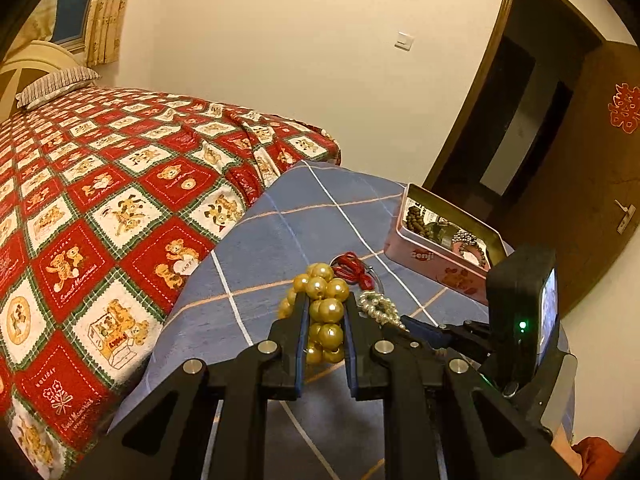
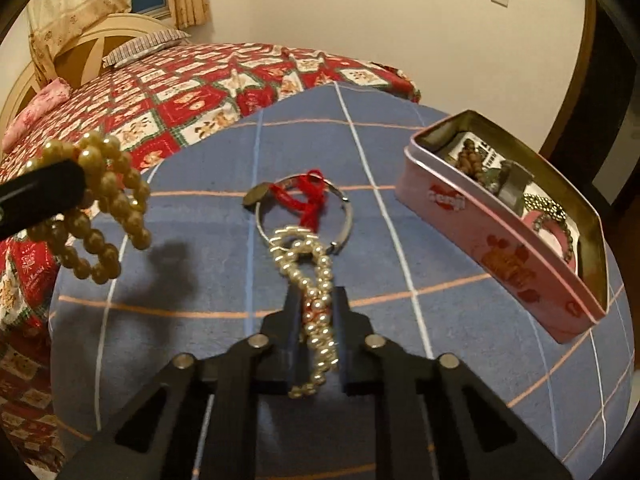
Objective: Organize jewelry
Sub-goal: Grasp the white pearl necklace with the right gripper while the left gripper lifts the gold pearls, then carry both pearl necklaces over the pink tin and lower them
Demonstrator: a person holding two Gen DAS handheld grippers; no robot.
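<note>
Left wrist view: I see my left gripper [image 1: 325, 312] clenched on a bunch of large gold-coloured pearl beads [image 1: 325, 312]. The beads sit between the two blue-lined black fingers [image 1: 298, 344] and spill out past the tips. The bunch is held above the blue checked cloth [image 1: 280, 240] with white and orange lines that covers the table. Just beyond the beads lies a thin silver ring with red cord tied to it [image 1: 352, 270]. Beside it, to the right, is a strand of small silvery-white pearl beads [image 1: 376, 306]. Further right stands an open pink rectangular tin [image 1: 432, 258]; it holds brown wooden beads, a small silver-bead strand and other pieces I cannot identify. The black body of my right gripper [image 1: 520, 320] is at the right edge; its fingertips are hidden here. A bed with a red patchwork bear-print quilt [image 1: 100, 200] adjoins the table.

Right wrist view: I see the right gripper [image 2: 318, 316] grasping the silvery-white pearl strand [image 2: 316, 308] between its fingers. The far end of the strand overlaps the silver ring with red cord [image 2: 308, 200] on the blue cloth [image 2: 200, 280]. The pink tin [image 2: 492, 256] stands to the right, apart from the ring. At the left edge, the left gripper's black finger [image 2: 44, 188] carries the gold bead bunch [image 2: 104, 208] above the cloth, and a shadow falls beneath it.
</note>
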